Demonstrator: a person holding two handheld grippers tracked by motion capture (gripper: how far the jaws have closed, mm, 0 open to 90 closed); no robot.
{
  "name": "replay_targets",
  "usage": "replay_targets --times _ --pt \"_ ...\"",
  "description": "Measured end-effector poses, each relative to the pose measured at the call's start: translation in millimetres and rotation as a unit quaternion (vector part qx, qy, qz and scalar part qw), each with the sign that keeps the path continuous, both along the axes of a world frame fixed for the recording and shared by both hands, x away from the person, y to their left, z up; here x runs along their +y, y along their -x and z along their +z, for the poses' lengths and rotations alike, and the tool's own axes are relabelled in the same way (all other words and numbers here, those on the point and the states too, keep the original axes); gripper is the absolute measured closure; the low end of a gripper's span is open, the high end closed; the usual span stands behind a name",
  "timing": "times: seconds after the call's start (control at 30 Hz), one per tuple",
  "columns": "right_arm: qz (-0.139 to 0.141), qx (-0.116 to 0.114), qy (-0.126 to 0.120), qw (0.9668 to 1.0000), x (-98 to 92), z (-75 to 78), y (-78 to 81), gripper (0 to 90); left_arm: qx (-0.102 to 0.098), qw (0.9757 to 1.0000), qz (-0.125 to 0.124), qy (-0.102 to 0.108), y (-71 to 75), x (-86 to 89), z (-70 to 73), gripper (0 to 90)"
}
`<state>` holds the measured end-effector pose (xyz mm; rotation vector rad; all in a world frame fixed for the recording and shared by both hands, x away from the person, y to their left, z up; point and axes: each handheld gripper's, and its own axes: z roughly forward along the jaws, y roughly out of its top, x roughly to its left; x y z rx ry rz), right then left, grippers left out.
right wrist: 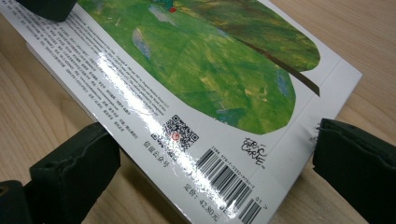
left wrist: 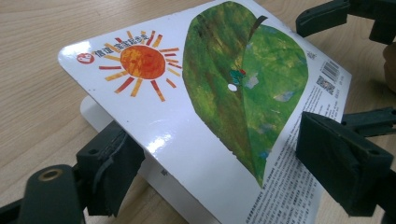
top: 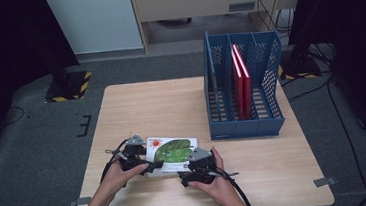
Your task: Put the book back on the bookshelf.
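High view shows the book (top: 171, 151) on the tabletop (top: 171, 104) near edge, left gripper (top: 134, 157) and right gripper (top: 196, 166) at its ends, jaws apart astride the corners. Clamp both evenly, then lift level.

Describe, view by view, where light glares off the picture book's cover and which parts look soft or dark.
Right gripper view: a bright glare streak crosses the book beside the QR code. Left gripper view: a smaller sheen below the sun; the near jaws look soft. High view: dim, the surroundings nearly black.
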<state>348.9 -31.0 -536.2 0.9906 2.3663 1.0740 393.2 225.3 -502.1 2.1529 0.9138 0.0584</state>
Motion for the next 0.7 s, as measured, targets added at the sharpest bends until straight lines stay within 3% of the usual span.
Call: replay_targets --times 0.7 --pt "0.006 0.012 -0.002 0.9999 -2.3 -0.7 -2.7 0.5 0.002 0.9997 -0.022 0.014 -0.8 4.4 -4.5 17.3"
